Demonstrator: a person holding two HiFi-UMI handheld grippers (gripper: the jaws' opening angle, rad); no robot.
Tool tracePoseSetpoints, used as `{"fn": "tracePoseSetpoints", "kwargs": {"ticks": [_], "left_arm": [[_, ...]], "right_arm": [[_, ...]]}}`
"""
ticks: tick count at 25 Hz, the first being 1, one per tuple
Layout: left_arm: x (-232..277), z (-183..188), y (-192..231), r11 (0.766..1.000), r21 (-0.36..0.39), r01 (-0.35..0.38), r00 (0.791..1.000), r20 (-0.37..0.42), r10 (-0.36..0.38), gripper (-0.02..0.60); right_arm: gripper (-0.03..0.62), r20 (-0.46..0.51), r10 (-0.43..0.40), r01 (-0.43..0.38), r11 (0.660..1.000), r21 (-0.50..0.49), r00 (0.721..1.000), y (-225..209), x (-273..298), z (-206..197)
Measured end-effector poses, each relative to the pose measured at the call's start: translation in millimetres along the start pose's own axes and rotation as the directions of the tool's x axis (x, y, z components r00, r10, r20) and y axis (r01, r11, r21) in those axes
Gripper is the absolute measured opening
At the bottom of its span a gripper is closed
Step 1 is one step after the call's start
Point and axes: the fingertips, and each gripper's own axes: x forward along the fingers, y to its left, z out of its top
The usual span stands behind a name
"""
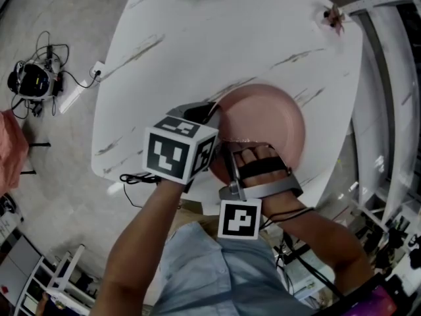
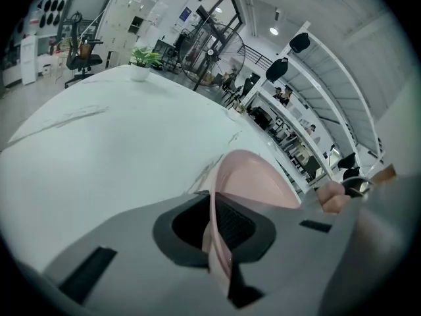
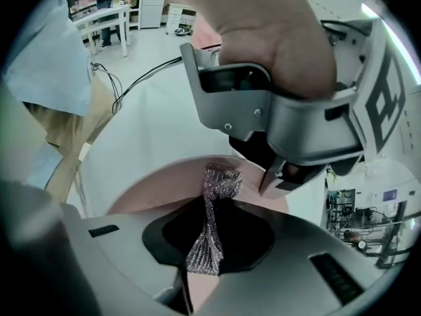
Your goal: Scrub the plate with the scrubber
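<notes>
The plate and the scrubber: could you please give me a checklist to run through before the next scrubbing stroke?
1. Left gripper shut on the rim of the plate: ok.
2. Right gripper shut on the scrubber, with a tuft sticking out past the jaws: ok.
3. Scrubber tuft over the plate's inner face: ok.
4. Scrubber actually pressing on the plate: cannot tell.
5. Plate lying flat on the table: cannot tell; it sits close to the table's near edge.
6. Nothing else on the table beside the plate: ok.
</notes>
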Motion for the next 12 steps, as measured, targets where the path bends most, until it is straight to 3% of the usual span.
{"fn": "tracePoseSetpoints", "kwargs": {"ticks": [7, 12], "left_arm": [[0, 0, 1, 1.0, 0.004, -0.012, 1.0, 0.004, 0.012, 0.018], [-1, 0, 1, 1.0, 0.005, -0.017, 1.0, 0.008, 0.017, 0.018]], "right_arm": [[0.072, 0.109, 0.126, -0.123, 0.992, -0.031, 0.986, 28, -13, 9], [0.071, 0.109, 0.272, -0.268, 0.962, -0.051, 0.956, 51, -25, -4]]}}
